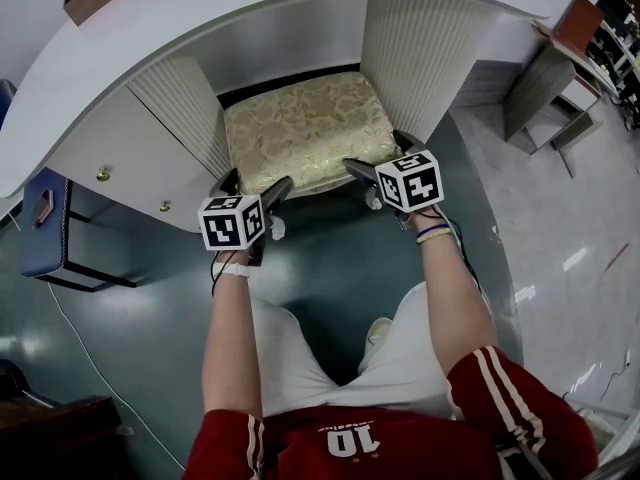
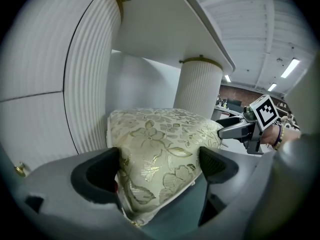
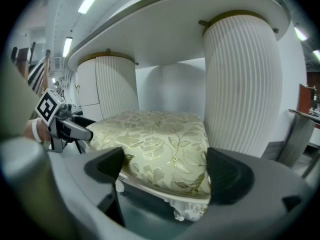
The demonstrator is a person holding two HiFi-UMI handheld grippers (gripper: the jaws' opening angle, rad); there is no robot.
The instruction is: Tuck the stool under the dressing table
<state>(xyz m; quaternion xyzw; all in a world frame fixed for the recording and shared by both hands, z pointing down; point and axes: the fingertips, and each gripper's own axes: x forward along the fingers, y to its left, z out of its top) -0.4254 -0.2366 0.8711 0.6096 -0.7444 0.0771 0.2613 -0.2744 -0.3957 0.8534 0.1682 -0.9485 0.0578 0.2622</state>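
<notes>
Sitting mostly under the table [image 1: 300,8], the stool [image 1: 305,128] is clamped at its front cushion corners by the left gripper [image 1: 255,183] and right gripper [image 1: 378,153], with only a short push judged left.

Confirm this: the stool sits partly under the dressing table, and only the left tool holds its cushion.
Not quite. Both tools hold it: the left tool and the right tool each clamp a front corner of the stool, as the head view shows.
</notes>
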